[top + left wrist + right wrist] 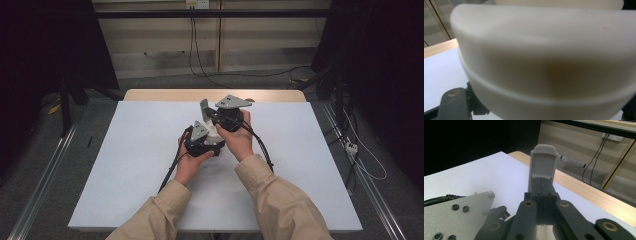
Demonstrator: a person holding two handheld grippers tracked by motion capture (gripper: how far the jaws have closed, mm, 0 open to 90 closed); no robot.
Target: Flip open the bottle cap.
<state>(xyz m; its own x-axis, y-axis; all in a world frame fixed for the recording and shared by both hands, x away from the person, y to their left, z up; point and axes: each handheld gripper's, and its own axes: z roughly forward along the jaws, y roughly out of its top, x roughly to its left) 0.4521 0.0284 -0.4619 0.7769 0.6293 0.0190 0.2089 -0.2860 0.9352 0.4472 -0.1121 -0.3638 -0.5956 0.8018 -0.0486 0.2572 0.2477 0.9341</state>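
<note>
A rounded cream-white container with a seam line around it sits right in front of the left gripper view, between that gripper's jaws. In the high view it is a small white shape at the tip of my left gripper, mid-table. My right gripper is shut on the foot of a thin grey-white piece with a rounded top, which stands upright above the jaws. The high view shows this right gripper just behind the left one, with the grey piece sticking up from it.
The hands work over a white board on a wooden table whose far edge shows behind it. Dark curtains flank both sides. Cables and metal rails lie on the floor around the table.
</note>
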